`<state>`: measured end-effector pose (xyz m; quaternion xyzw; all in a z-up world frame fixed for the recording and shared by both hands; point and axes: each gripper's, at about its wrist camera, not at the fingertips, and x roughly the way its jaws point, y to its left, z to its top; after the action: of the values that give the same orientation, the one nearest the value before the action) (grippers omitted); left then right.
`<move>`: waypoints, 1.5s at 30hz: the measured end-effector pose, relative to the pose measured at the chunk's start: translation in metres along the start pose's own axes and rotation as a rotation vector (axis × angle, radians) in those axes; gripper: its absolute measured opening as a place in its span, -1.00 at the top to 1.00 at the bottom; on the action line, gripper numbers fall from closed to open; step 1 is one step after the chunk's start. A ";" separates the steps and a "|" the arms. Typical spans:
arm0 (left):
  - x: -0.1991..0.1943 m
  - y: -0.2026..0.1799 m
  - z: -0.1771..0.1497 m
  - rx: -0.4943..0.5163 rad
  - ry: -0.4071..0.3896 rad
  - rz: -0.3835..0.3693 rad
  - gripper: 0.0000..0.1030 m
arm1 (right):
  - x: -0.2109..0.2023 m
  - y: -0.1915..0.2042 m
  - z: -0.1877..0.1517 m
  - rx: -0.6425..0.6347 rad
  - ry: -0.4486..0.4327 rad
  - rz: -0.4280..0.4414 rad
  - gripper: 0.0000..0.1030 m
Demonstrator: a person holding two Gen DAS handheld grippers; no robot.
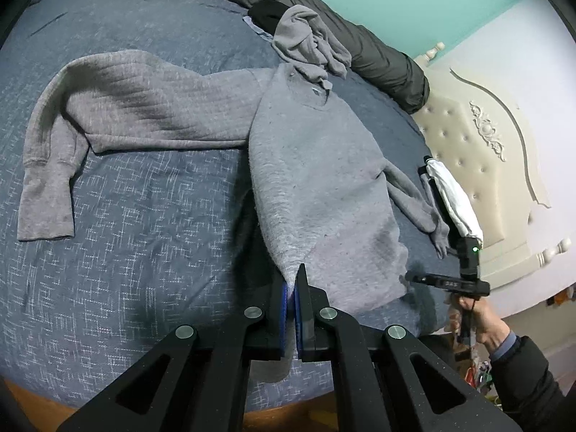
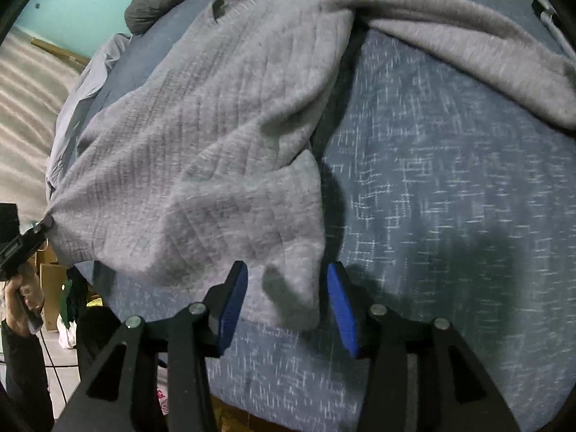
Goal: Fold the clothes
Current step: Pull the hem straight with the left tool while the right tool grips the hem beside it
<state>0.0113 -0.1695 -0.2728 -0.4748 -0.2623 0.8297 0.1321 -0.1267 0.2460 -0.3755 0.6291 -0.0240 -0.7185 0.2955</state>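
Note:
A grey knitted sweater [image 1: 316, 165] lies on the blue bed cover [image 1: 126, 252], one sleeve [image 1: 118, 115] spread to the left. My left gripper [image 1: 291, 288] is shut on the sweater's bottom hem corner near the bed's front edge. The right wrist view shows the sweater [image 2: 216, 126] with its other hem corner lying between the jaws of my right gripper [image 2: 288, 295], which is open. The left gripper [image 2: 39, 230] shows there at the far left, pinching the cloth. The right gripper [image 1: 437, 194] shows in the left wrist view beside the sweater's right sleeve.
A pile of grey clothes [image 1: 309, 43] lies beyond the sweater's collar. A dark rolled duvet [image 1: 324, 10] runs along the bed's far side. A cream padded headboard [image 1: 478, 136] stands at the right. Boxes and clutter [image 2: 54, 288] lie on the floor.

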 end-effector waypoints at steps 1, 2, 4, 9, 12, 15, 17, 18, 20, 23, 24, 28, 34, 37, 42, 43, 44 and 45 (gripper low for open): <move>0.000 0.000 0.000 0.001 0.001 0.000 0.95 | 0.003 0.000 -0.001 -0.001 0.005 0.002 0.37; -0.001 -0.001 0.000 0.001 0.001 0.000 0.95 | 0.006 0.000 -0.002 -0.002 0.010 0.003 0.78; -0.001 -0.001 0.001 0.002 0.003 0.000 0.95 | 0.002 -0.001 -0.004 -0.002 -0.003 0.021 0.90; 0.000 -0.002 0.003 0.007 0.012 0.005 0.95 | -0.037 -0.008 -0.012 -0.008 -0.069 0.069 0.95; 0.003 -0.008 0.002 0.020 0.028 -0.002 0.95 | -0.068 -0.016 -0.024 -0.025 -0.090 0.065 0.95; 0.010 -0.017 -0.002 0.037 0.058 0.004 0.95 | -0.095 -0.029 -0.035 -0.027 -0.105 0.041 0.95; 0.020 -0.025 -0.005 0.049 0.083 -0.002 0.94 | -0.107 -0.038 -0.042 -0.016 -0.108 0.011 0.95; 0.026 -0.030 -0.008 0.057 0.098 -0.003 0.94 | -0.107 -0.044 -0.046 -0.002 -0.107 0.002 0.95; 0.042 -0.040 -0.013 0.082 0.138 0.009 0.94 | -0.106 -0.054 -0.053 0.026 -0.101 -0.018 0.95; 0.069 -0.046 -0.021 0.077 0.190 0.024 0.94 | -0.101 -0.068 -0.061 0.067 -0.094 -0.047 0.95; 0.077 -0.047 -0.023 0.072 0.203 0.028 0.94 | -0.098 -0.072 -0.063 0.077 -0.092 -0.053 0.95; 0.086 -0.046 -0.027 0.042 0.220 0.017 0.94 | -0.087 -0.079 -0.064 0.102 -0.065 -0.050 0.94; 0.075 -0.048 -0.024 0.055 0.206 0.032 0.94 | -0.096 -0.065 -0.044 0.074 -0.158 -0.061 0.18; 0.073 -0.049 -0.024 0.060 0.203 0.030 0.94 | -0.089 -0.045 -0.027 0.021 -0.166 -0.046 0.12; 0.076 -0.055 -0.027 0.066 0.201 0.020 0.94 | -0.056 -0.038 -0.009 -0.055 -0.087 -0.127 0.10; 0.076 -0.056 -0.027 0.068 0.200 0.019 0.94 | -0.047 -0.038 -0.005 -0.056 -0.070 -0.146 0.10; 0.077 -0.056 -0.027 0.070 0.199 0.018 0.94 | -0.042 -0.040 -0.004 -0.056 -0.062 -0.159 0.10; 0.076 -0.057 -0.026 0.073 0.198 0.019 0.94 | -0.036 -0.041 -0.003 -0.056 -0.053 -0.172 0.10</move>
<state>-0.0069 -0.0788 -0.3067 -0.5518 -0.2129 0.7890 0.1665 -0.1387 0.2978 -0.3607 0.6011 0.0427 -0.7581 0.2493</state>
